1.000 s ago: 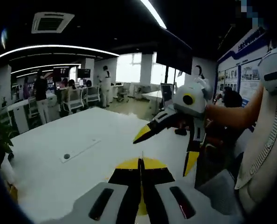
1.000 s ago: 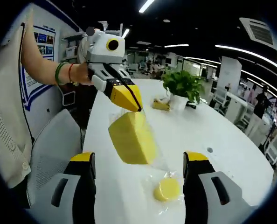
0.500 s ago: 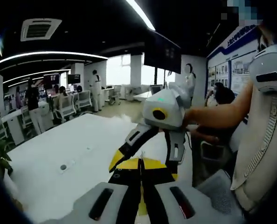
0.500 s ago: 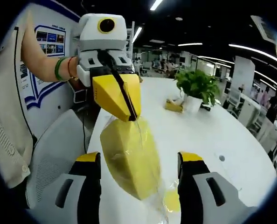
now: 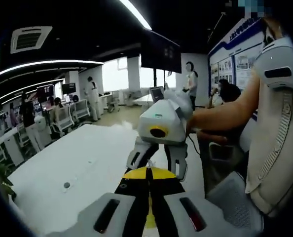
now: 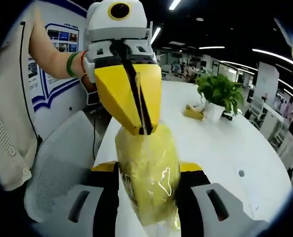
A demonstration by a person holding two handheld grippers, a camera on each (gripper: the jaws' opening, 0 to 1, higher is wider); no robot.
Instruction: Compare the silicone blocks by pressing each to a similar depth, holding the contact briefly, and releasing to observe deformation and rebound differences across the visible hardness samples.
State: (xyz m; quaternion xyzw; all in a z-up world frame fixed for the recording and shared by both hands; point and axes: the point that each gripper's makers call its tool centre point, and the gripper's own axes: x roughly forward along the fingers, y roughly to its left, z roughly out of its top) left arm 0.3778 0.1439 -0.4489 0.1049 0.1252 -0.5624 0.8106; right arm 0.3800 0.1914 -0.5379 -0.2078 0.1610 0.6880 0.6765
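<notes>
- Squeezing the yellow block (image 6: 149,173) between my right gripper's (image 6: 147,197) two black-and-yellow jaws, which are pressing against its two sides in the right gripper view.
- The block is wrapped in clear, glossy film and is hanging above the white table (image 6: 220,143), held from above by my left gripper (image 6: 142,129).
- My left gripper's yellow jaws are pressing together at the tips, pinching the film at the block's top; a thin strip of film is running down from them.
- In the left gripper view those same jaws (image 5: 148,185) are lying flat against each other with no gap, and I cannot tell from there what they are pinching.
- Just beyond them my right gripper (image 5: 157,165) is pointing down toward the left jaws, its white body held by my hand (image 5: 198,126).
- A potted plant (image 6: 218,94) is standing farther along the table, with a small yellow thing (image 6: 193,112) just beside it.
- A grey chair back (image 6: 55,163) is sitting near the table edge, on the left in the right gripper view.
- People (image 5: 92,96) are standing and sitting at desks well apart from us, across the office.
</notes>
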